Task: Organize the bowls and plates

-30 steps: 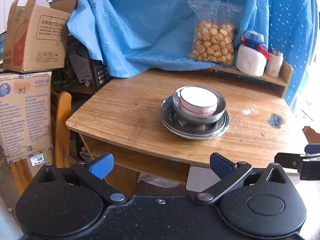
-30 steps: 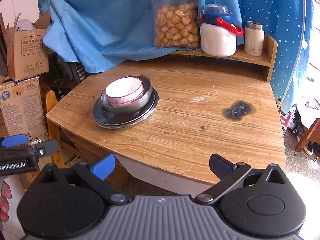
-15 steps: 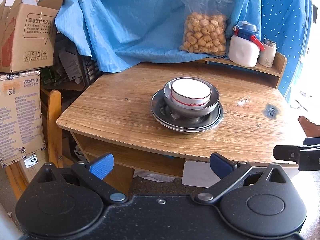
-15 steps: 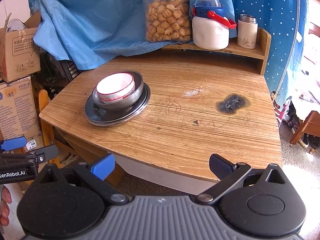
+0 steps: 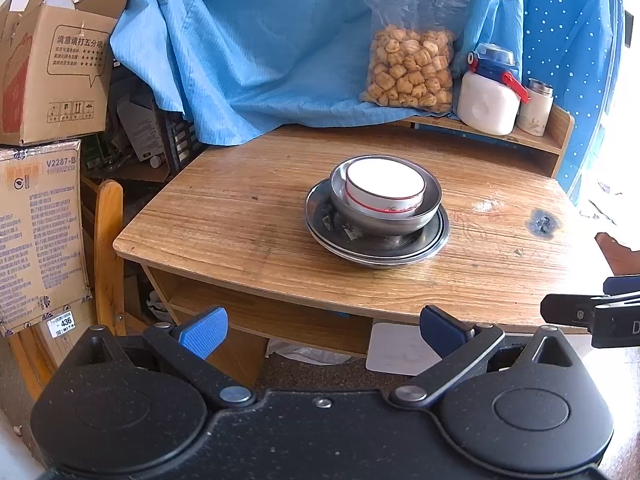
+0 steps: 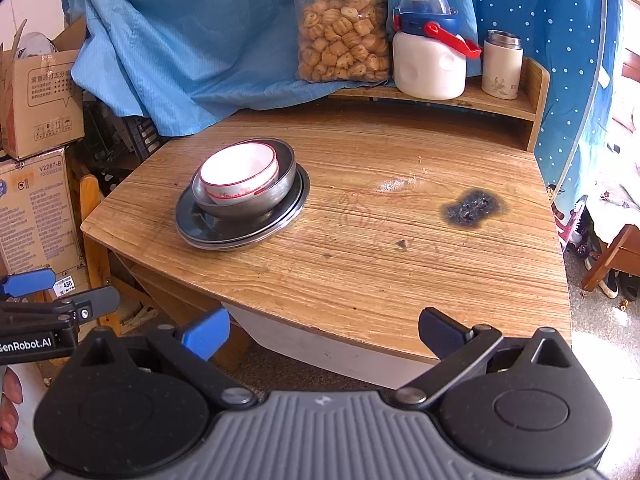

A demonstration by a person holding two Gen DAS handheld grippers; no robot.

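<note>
A white bowl with a red rim line sits inside a steel bowl, which rests on stacked steel plates on the wooden table. The same stack shows in the right wrist view: white bowl, steel bowl, plates. My left gripper is open and empty, in front of the table's near edge. My right gripper is open and empty, in front of the near edge, right of the stack.
A raised shelf at the table's back holds a snack bag, a white jug and a small flask. A dark burn mark lies on the right. Cardboard boxes and a wooden chair stand left.
Both grippers have drawn back a little from the table and shifted view slightly; the stack has not moved. Both stay open.
</note>
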